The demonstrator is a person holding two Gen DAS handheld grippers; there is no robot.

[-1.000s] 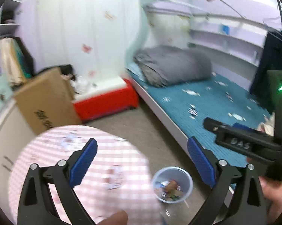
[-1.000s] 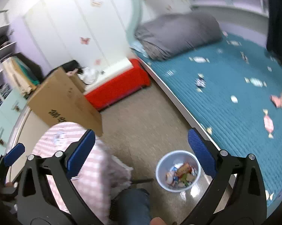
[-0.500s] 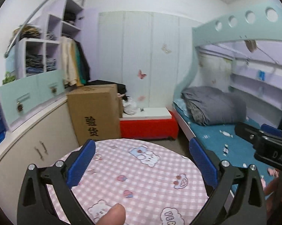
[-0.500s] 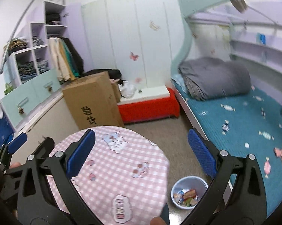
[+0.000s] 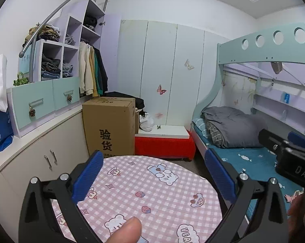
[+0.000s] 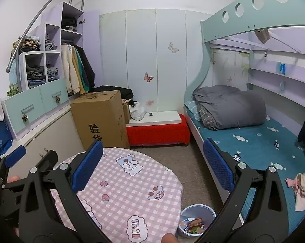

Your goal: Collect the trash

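My left gripper (image 5: 152, 174) is open and empty above the round table with a pink checked cloth (image 5: 156, 194). My right gripper (image 6: 152, 166) is open and empty, held to the right of the left one over the same table (image 6: 128, 190). A small pale blue bin (image 6: 197, 220) stands on the floor between table and bed, with wrappers inside. The right gripper's body shows at the right edge of the left wrist view (image 5: 288, 162); the left gripper's body shows at the left of the right wrist view (image 6: 14, 172).
A bunk bed with a teal mattress (image 6: 259, 141) and grey folded duvet (image 6: 229, 107) is on the right. A tall cardboard box (image 6: 101, 117), a red bench (image 6: 156, 131) and low cabinets (image 5: 41, 162) stand behind the table. A pink and cream item (image 6: 302, 188) lies on the bed.
Both grippers have tilted up from looking down at the bin and floor to looking level across the table into the room. Both stay open and empty.
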